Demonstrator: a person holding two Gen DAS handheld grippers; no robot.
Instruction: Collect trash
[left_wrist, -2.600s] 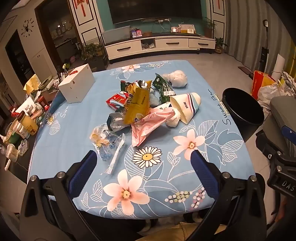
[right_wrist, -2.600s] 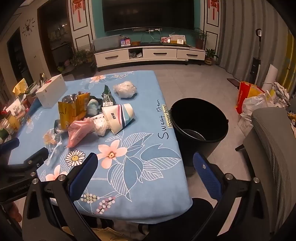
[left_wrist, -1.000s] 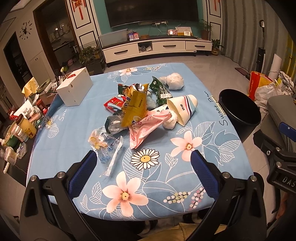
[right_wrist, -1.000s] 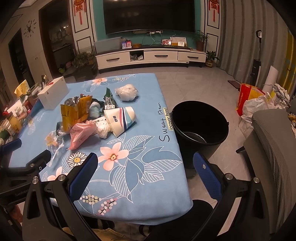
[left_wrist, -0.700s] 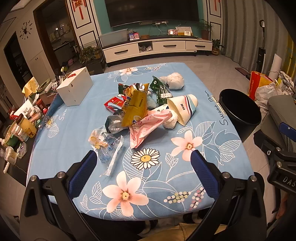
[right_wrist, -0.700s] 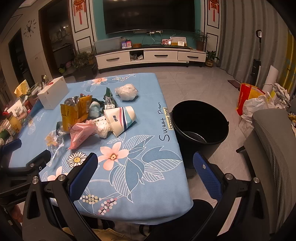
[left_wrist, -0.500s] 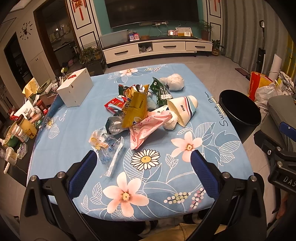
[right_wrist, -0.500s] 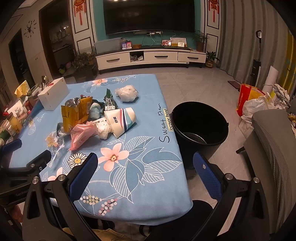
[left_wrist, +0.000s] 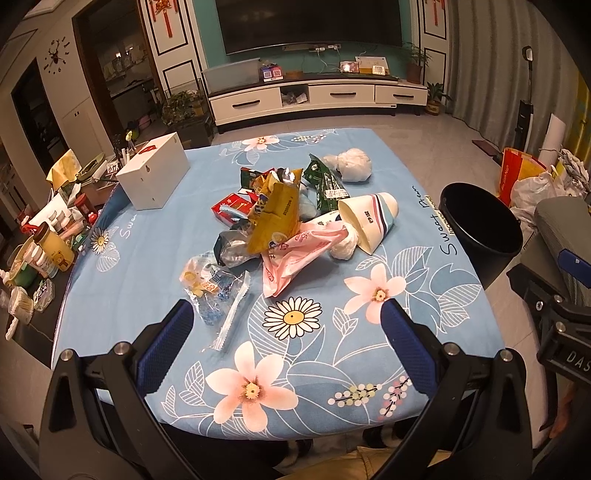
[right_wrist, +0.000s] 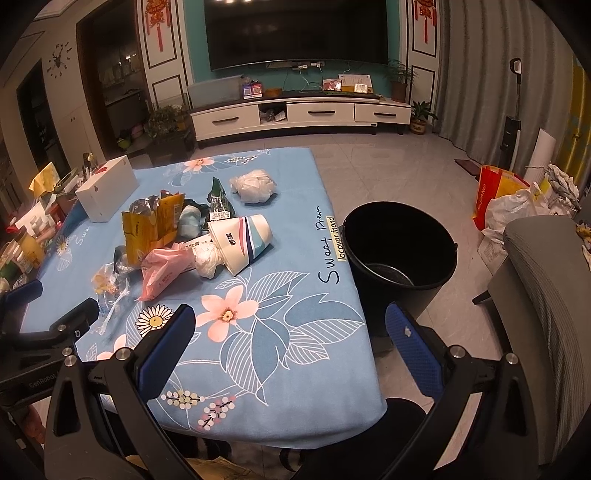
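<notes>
Left wrist view shows the left gripper (left_wrist: 286, 325) with jaws released above the bench (left_wrist: 147, 258), where a trash pile (left_wrist: 280, 221) lies mid-surface. Right gripper (right_wrist: 291, 332) jaws are likewise released, near the black bin (right_wrist: 399, 240) just beside the bench.

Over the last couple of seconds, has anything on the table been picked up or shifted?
Nothing was taken or released. Both cameras drifted slightly, so the view shifts a little. The left gripper and right gripper stay open and empty near the table's front edge. The trash pile, with its paper cup, and the black bin sit unchanged.
</notes>
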